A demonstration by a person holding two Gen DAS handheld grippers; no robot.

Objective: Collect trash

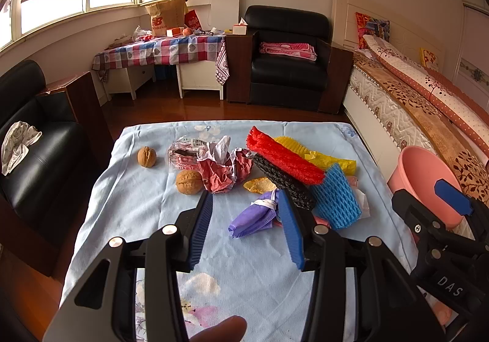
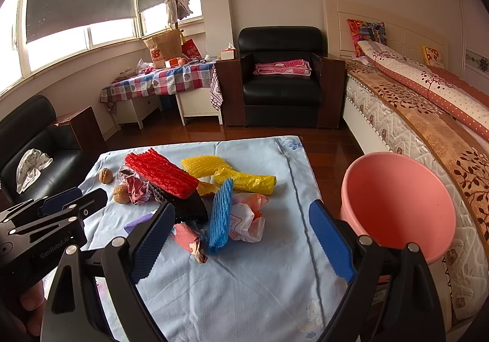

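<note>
The work was, by my judgement, not yet started. All the trash lay in one heap on the light blue cloth (image 2: 259,281): the red foam net (image 2: 160,174) on top of the black foam net (image 2: 186,204), the yellow foam net (image 2: 203,166), the blue foam net (image 2: 220,213), crumpled red paper (image 1: 223,172), a purple mask (image 1: 253,216), a white wrapper (image 2: 247,222) and two walnuts (image 1: 189,182). The pink bucket (image 2: 397,204) stood beside the table at the right, and its inside looked empty — nothing collected so far. The left gripper (image 1: 246,226) hovered over the heap with jaws apart, holding nothing. The right gripper (image 2: 241,241) was released too, jaws wide, near the blue net but not touching it.
</note>
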